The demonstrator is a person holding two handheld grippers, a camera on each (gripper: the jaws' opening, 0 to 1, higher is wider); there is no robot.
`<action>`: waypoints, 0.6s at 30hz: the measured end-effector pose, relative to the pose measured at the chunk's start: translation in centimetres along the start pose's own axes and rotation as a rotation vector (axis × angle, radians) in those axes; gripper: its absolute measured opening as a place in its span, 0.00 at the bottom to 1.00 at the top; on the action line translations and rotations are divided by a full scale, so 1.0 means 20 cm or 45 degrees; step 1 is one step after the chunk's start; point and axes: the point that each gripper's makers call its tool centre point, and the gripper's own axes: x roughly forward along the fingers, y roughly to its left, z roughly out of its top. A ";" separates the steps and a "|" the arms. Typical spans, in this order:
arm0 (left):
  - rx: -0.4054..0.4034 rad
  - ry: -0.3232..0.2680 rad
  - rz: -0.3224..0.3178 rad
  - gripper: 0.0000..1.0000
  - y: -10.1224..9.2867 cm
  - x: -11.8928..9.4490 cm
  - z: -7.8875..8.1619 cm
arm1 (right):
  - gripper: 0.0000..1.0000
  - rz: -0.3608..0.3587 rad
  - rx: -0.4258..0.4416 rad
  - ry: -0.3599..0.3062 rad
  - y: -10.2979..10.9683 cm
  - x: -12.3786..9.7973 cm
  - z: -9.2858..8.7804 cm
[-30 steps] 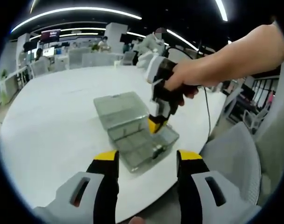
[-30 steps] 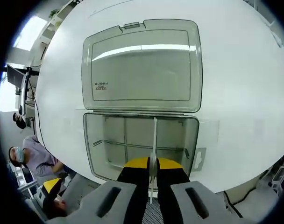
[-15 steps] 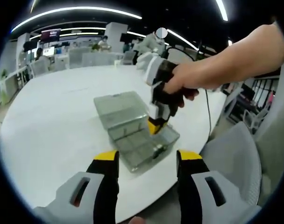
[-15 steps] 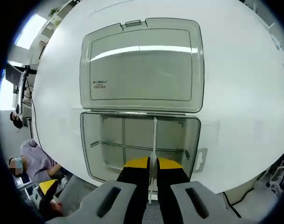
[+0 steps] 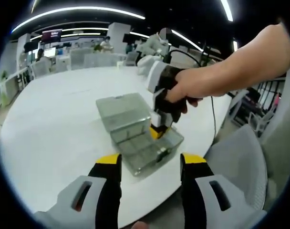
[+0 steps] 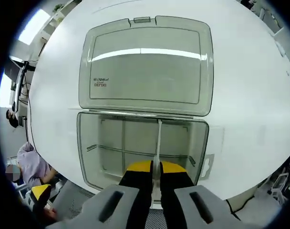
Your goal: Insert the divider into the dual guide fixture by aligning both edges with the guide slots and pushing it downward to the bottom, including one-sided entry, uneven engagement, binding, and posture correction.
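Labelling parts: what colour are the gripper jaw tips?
Yellow, clearest on the left gripper in the left gripper view.

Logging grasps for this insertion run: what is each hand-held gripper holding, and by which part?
The right hand-held gripper pinches the thin clear divider by its near upper edge, over the open box. The left hand-held gripper is open, holding nothing.

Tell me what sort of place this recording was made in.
Probably an open-plan office or lab: a large white round table, long ceiling light strips, grey office chairs, and rows of desks with people seated behind.
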 end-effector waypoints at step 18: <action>0.002 0.010 0.001 0.46 0.00 0.00 -0.01 | 0.00 -0.025 -0.022 -0.038 0.00 0.02 -0.02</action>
